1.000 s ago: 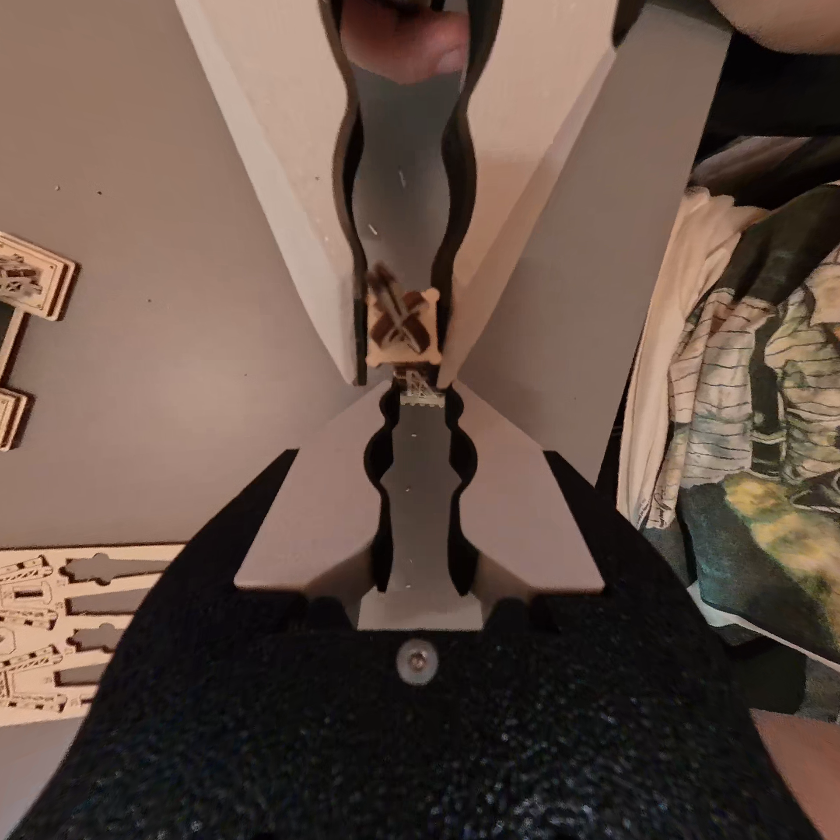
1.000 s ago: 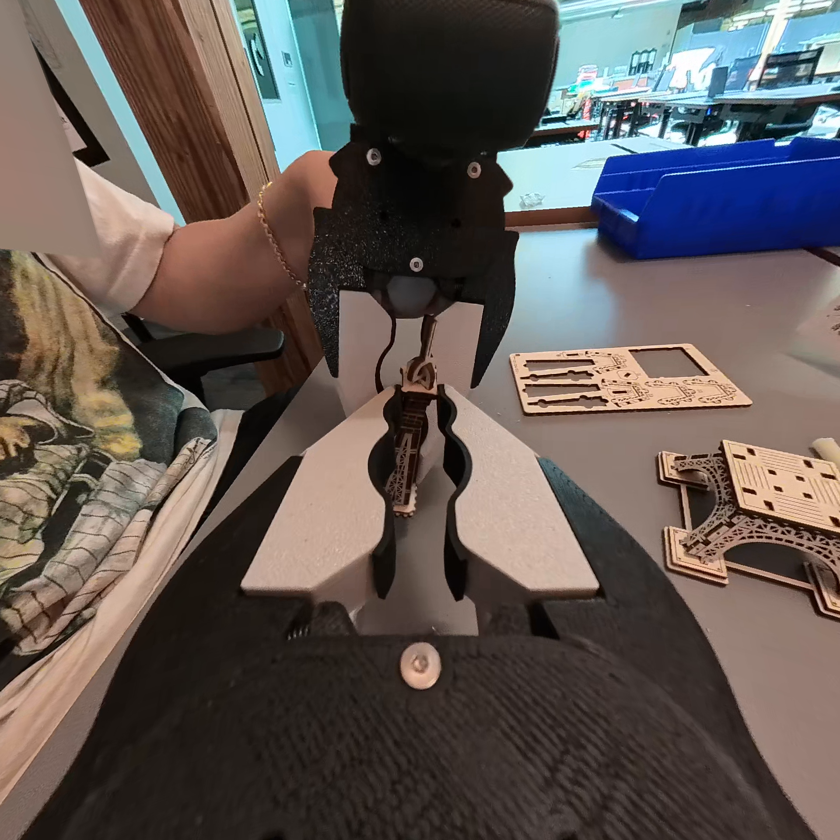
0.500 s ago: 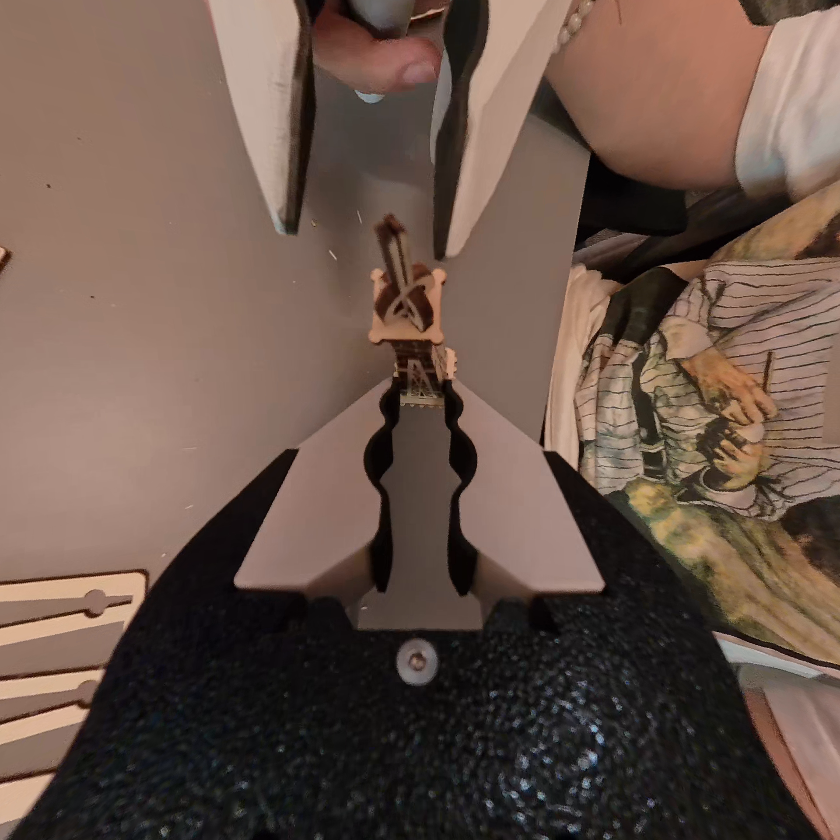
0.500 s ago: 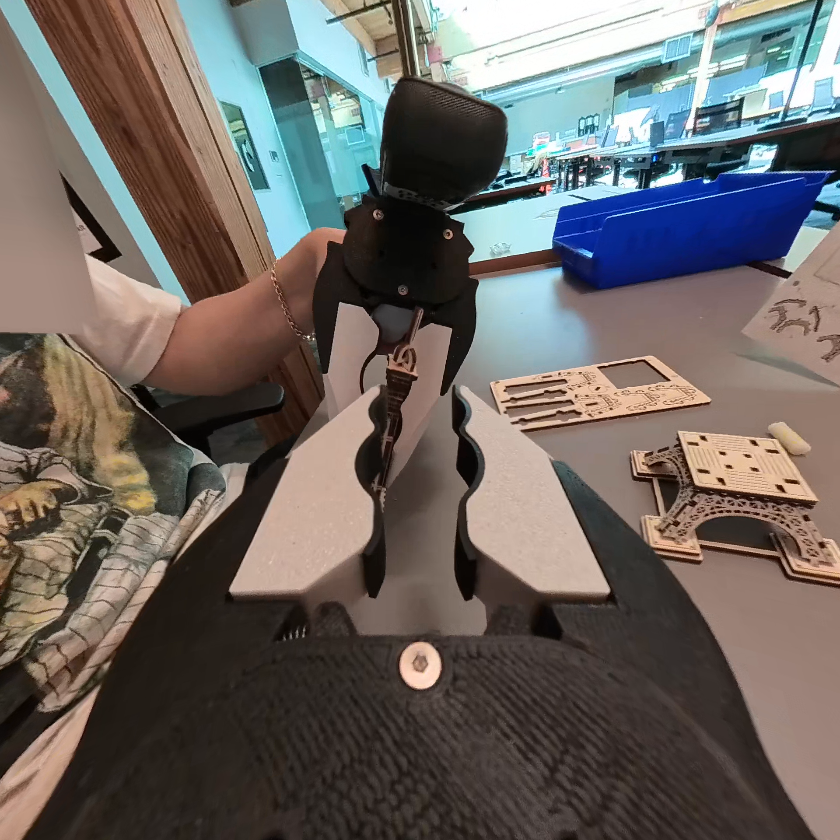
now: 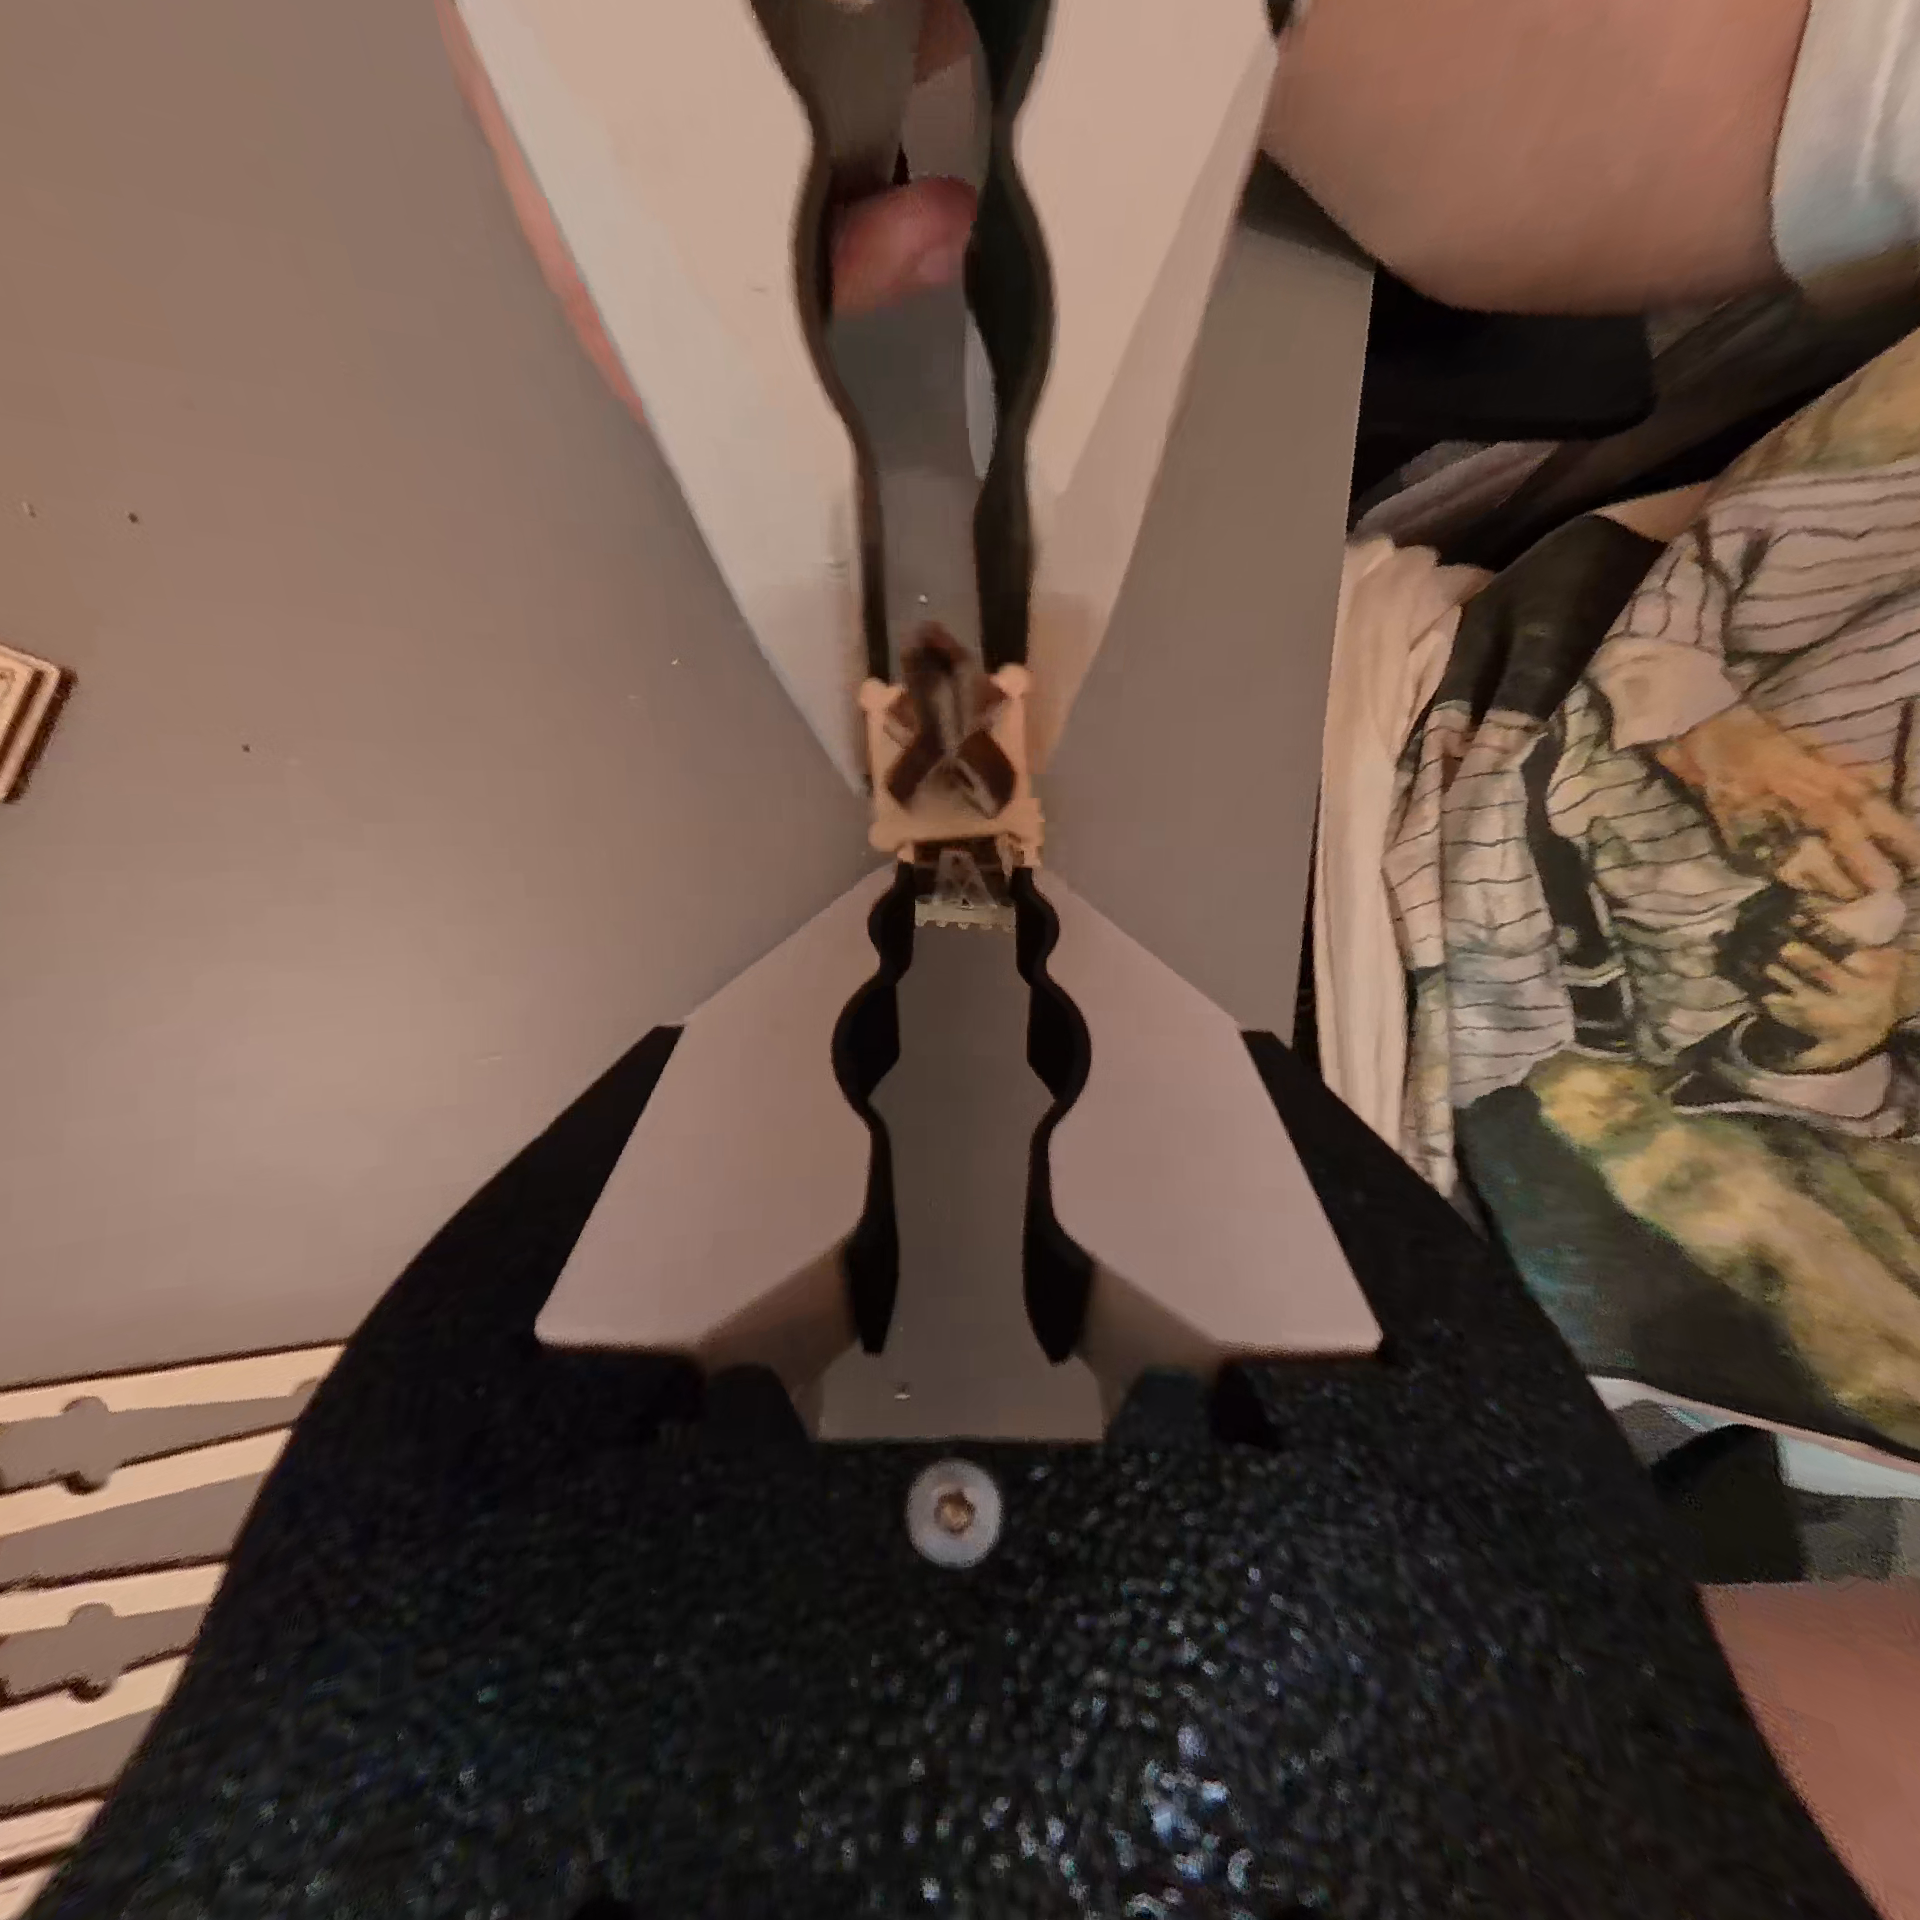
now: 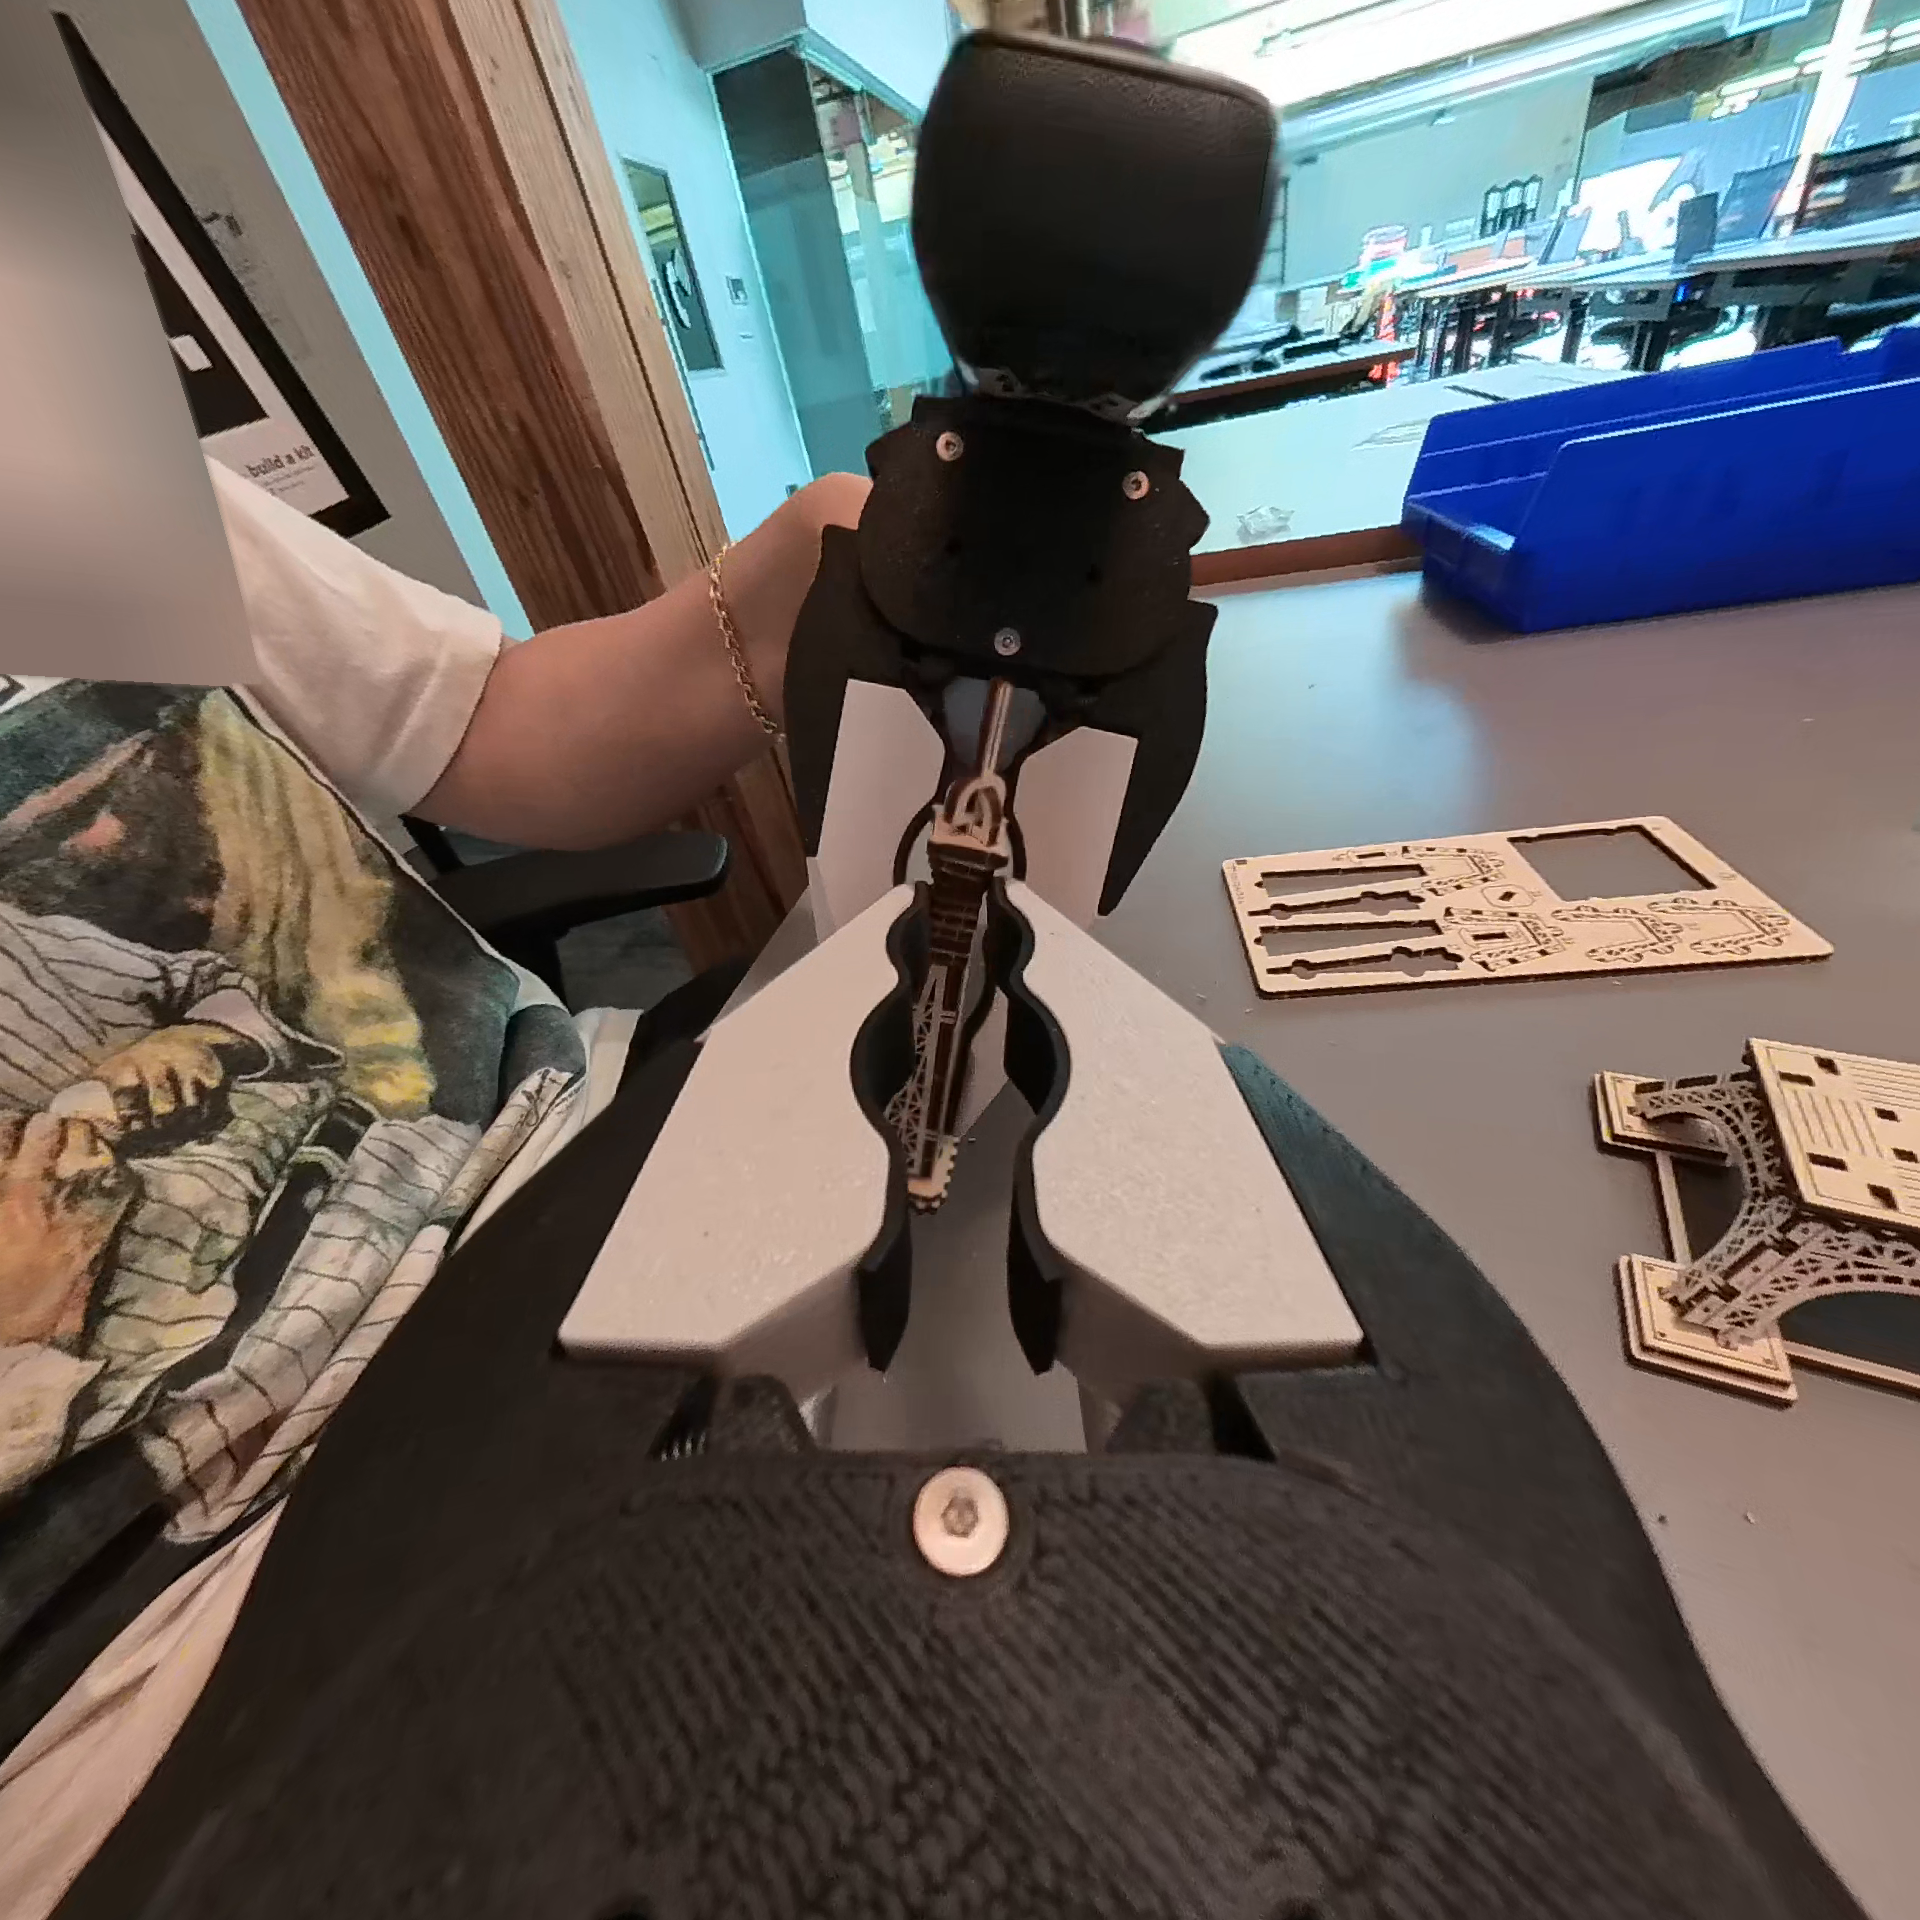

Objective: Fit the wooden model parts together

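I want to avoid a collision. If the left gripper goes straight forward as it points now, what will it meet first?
Probably the right gripper, which faces it tip to tip. Only the small wooden spire lies between them, held at the left gripper tips.

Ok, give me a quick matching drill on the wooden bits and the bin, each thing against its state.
1 wooden spire
2 tower base
3 parts sheet
4 bin

a lying flat, holes punched out
b blue, farthest back
c held in mid-air
d standing on arched lattice legs

Pairs: 1-c; 2-d; 3-a; 4-b
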Demonstrator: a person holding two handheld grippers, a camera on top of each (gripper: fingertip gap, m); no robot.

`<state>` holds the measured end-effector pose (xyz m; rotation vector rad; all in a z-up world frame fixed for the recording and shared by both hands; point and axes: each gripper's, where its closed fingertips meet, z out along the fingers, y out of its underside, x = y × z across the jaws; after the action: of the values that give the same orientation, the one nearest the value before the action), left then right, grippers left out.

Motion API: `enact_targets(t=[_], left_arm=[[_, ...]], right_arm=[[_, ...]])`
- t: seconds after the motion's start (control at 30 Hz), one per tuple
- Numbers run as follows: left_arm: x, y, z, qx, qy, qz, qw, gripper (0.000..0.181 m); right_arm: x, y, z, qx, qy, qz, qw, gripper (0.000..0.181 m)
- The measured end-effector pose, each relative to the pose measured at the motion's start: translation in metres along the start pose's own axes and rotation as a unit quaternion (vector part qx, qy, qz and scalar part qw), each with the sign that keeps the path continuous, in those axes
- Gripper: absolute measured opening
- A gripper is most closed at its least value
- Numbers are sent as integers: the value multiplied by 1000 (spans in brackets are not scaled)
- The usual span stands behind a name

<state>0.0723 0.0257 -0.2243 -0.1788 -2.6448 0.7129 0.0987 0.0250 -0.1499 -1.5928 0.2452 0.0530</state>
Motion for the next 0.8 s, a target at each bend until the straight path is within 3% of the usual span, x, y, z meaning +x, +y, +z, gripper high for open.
enact_targets(t=[0.07,0.13,0.17,0.27,0.37,0.47,0.6,0.67,0.8], left_arm=[[-8,2,1,8,-28,25,999,17],[-20,4,1,20,-60,39,997,17],[-27,5,0,29,-78,38,996,17],[-49,13,-2,30,-129,23,991,17],[-64,22,1,1,-172,35,984,17],[-65,21,2,-6,-180,41,983,17],[-68,22,-1,-8,-197,36,980,23],[-68,22,-7,7,-209,25,978,41],[-62,18,-26,72,-221,10,972,40]], right_arm=[[1,4,-1,-8,1,4,1000,7],[13,12,-5,-35,44,-2,998,29],[22,20,-9,-60,74,-10,995,30],[46,44,-17,-132,141,-28,981,23],[53,48,-6,-149,168,-66,972,25],[55,65,4,-204,172,-93,959,26],[55,68,6,-216,173,-109,955,27],[55,67,3,-214,175,-114,954,30],[58,68,-10,-220,184,-109,952,32]])
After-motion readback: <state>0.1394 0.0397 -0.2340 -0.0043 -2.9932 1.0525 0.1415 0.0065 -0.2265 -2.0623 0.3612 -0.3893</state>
